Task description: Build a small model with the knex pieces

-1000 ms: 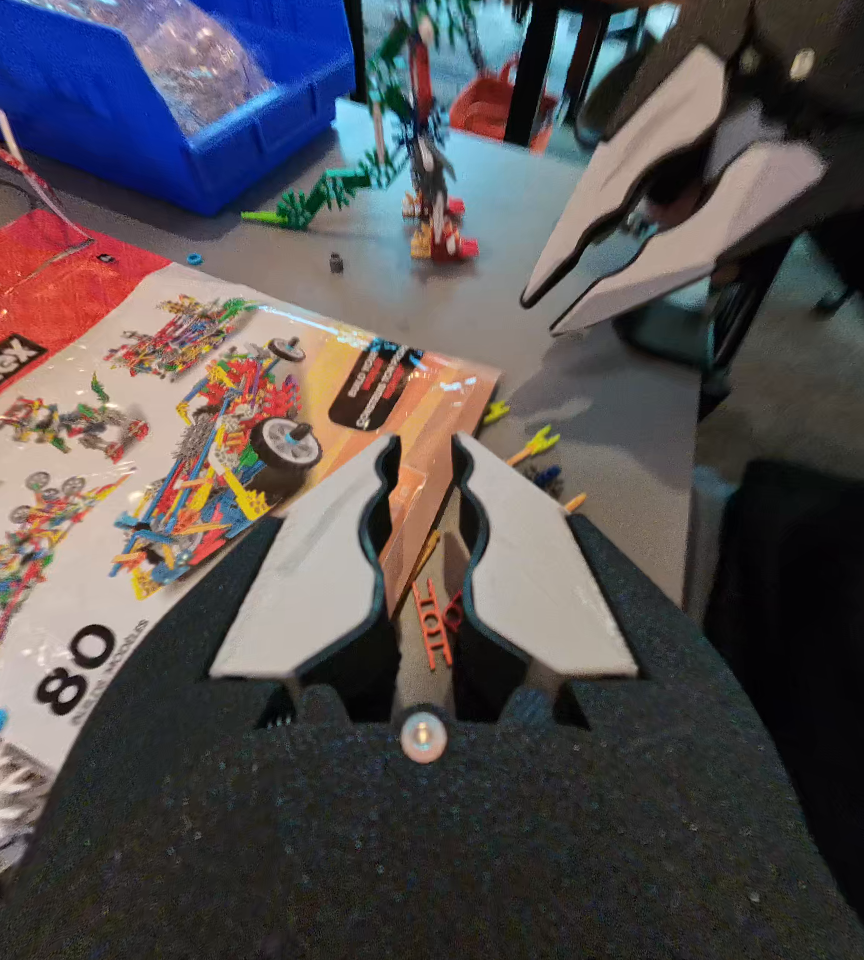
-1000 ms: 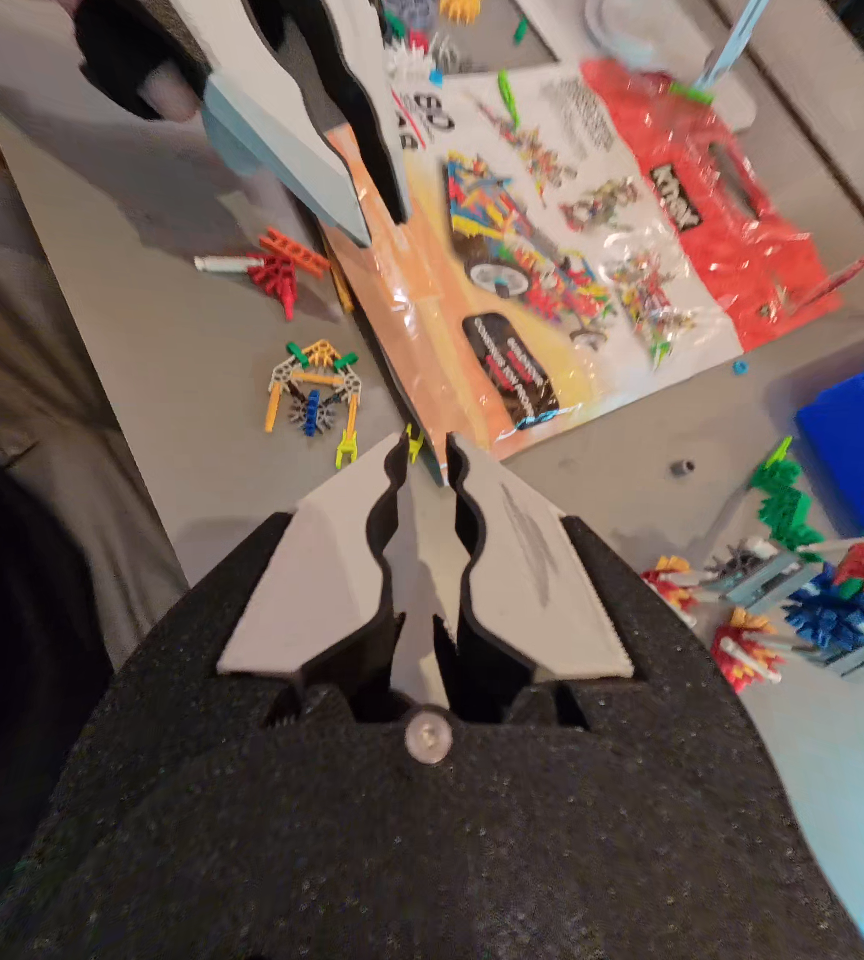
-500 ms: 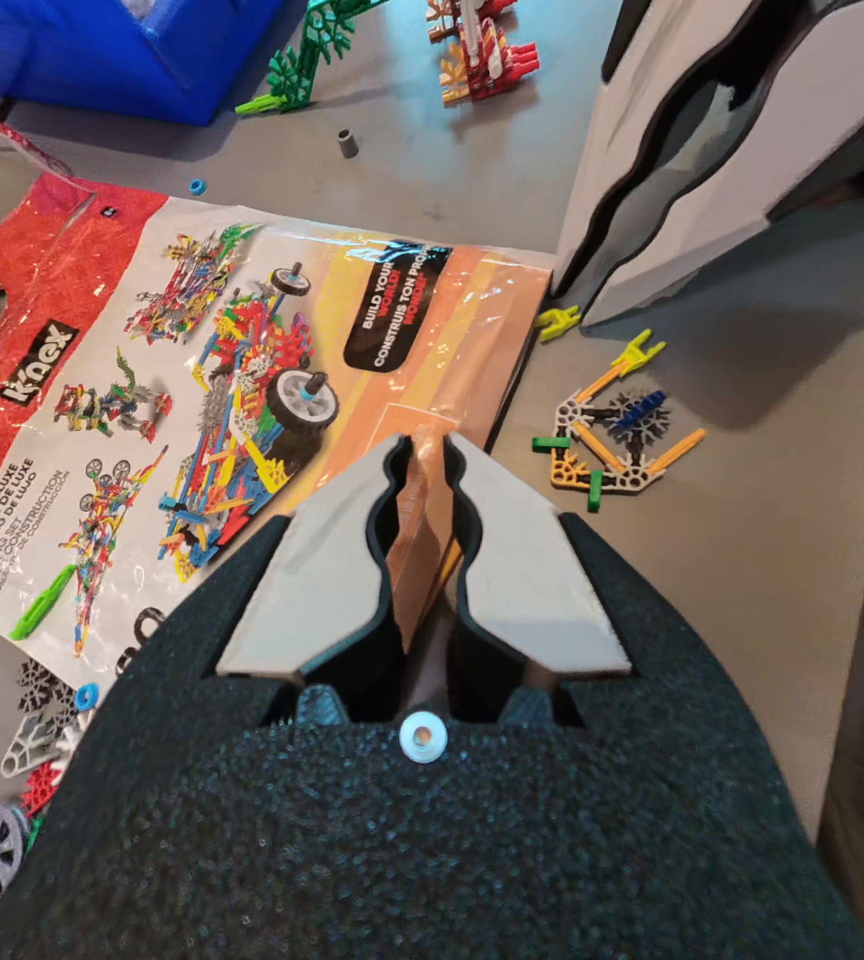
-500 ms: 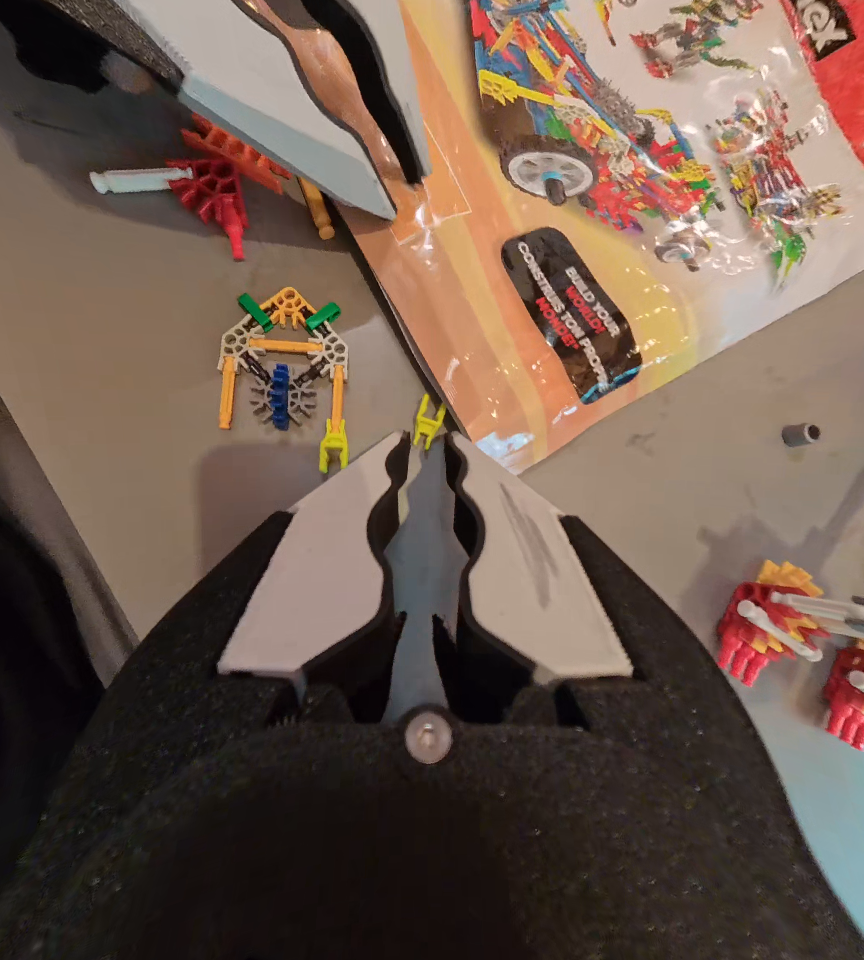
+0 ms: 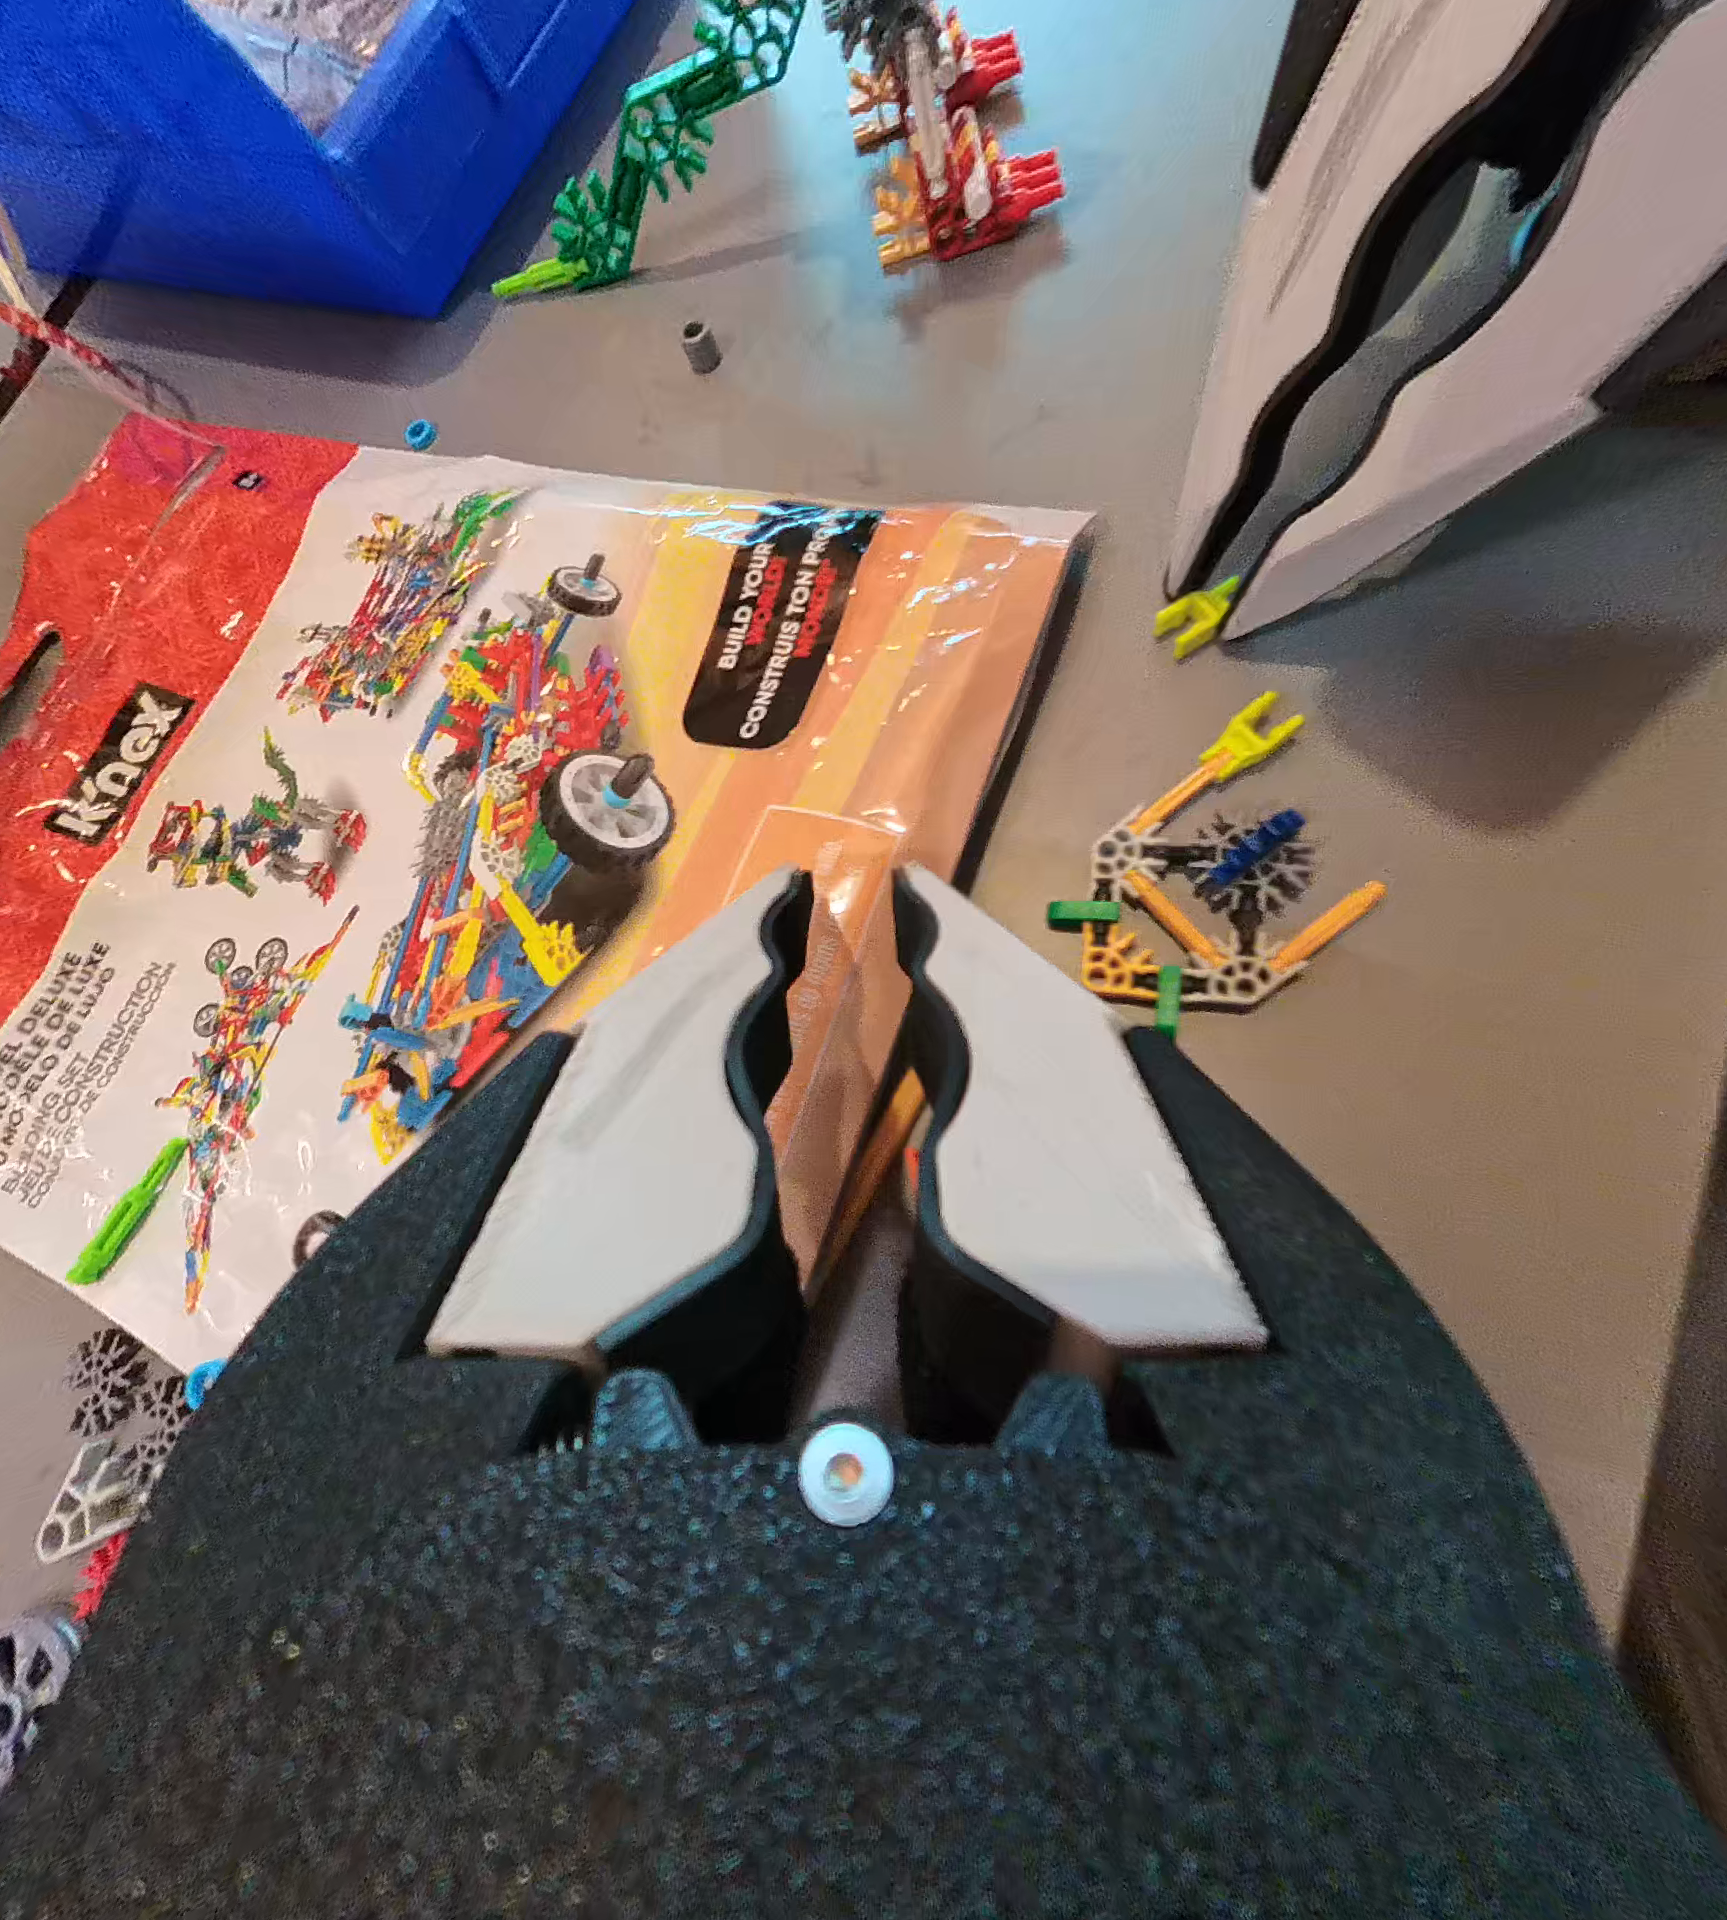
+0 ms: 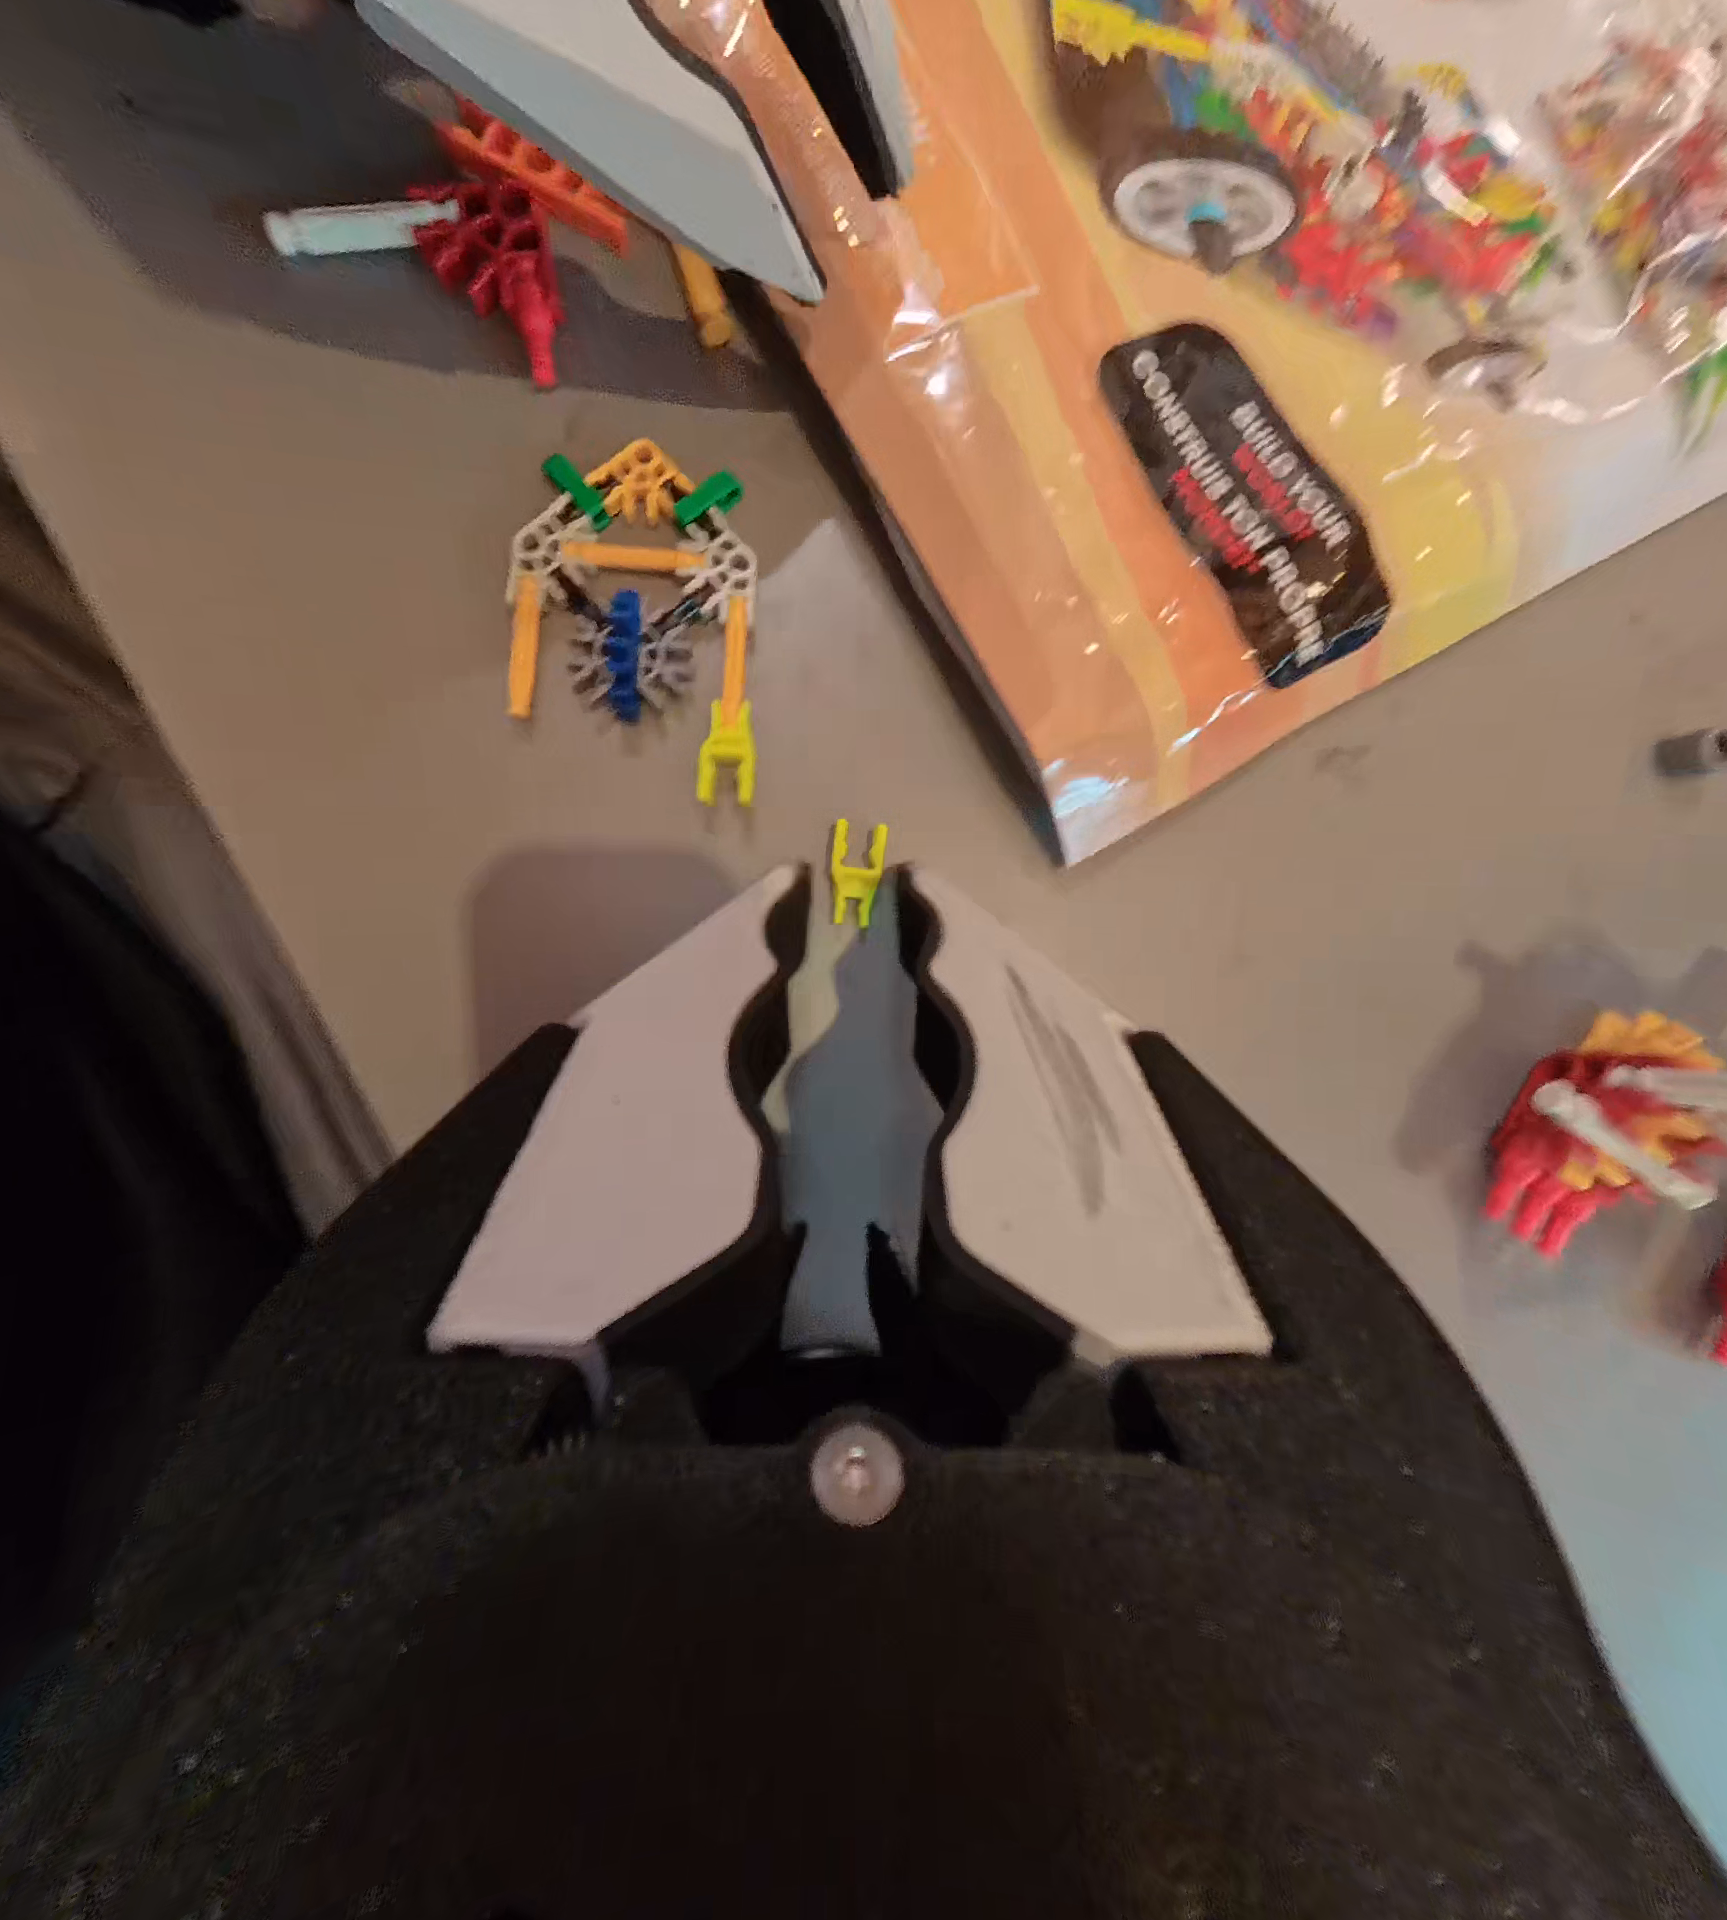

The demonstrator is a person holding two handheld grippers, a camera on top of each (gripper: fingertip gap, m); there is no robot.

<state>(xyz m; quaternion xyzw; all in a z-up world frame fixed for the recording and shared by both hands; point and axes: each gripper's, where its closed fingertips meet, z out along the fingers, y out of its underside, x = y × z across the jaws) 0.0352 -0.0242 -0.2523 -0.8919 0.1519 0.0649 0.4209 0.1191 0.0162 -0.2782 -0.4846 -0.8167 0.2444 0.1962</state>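
Here the left gripper (image 5: 846,883) pinches the orange edge of the printed toy bag (image 5: 485,748); the right gripper (image 6: 846,883), narrowly parted at centre frame, straddles a small yellow clip (image 6: 857,871), which could skid off.

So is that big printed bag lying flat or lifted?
Mostly flat on the table; only the bag's corner is lifted, pinched in the left gripper.

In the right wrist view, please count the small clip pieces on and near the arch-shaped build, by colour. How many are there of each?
Yellow clips: 2, a loose clip at the tips of the right tongs and one on a rod of the arch-shaped build
Green clips: 2, both at the top of the build
Total: 4
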